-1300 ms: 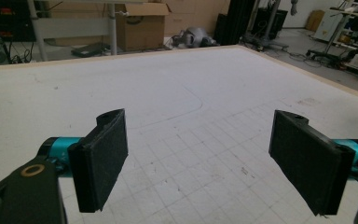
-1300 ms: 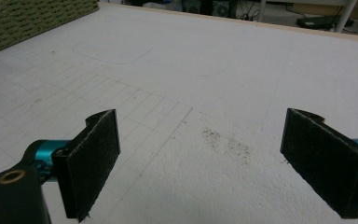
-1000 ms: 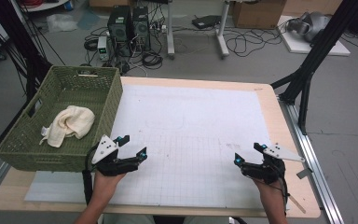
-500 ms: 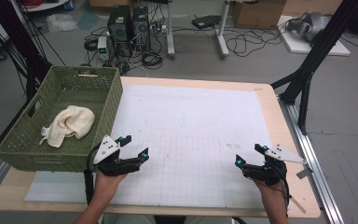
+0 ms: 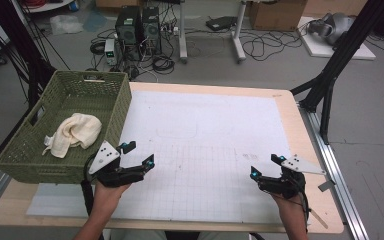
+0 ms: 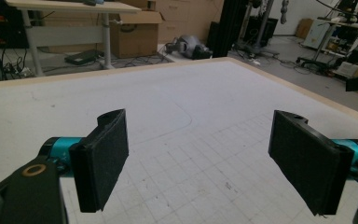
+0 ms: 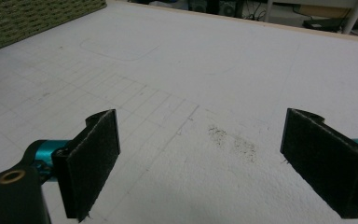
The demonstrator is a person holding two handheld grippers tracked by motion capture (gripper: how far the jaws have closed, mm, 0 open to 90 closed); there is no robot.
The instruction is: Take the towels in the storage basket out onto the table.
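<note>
A cream towel [image 5: 74, 132] lies bunched inside a green woven basket [image 5: 114, 116] at the table's left side. My left gripper [image 5: 139, 154] hovers low over the white gridded mat [image 5: 205, 145], just right of the basket's near corner, jaws wide apart and nothing between them; the left gripper view shows its black pads [image 6: 100, 163] over bare mat. My right gripper [image 5: 266, 166] sits near the front right of the mat, also open and holding nothing. Its pads [image 7: 93, 158] frame a grey smudge [image 7: 233, 140] on the mat.
The basket's wall [image 7: 23, 18] shows at the far left of the right gripper view. Beyond the table's far edge stand desk legs, computer towers [image 5: 139, 27], cables and cardboard boxes. A black frame leg [image 5: 330, 75] rises past the right corner.
Both hands have barely shifted; the left gripper has drifted slightly rightwards along the basket's near corner. Both grippers stay open.
</note>
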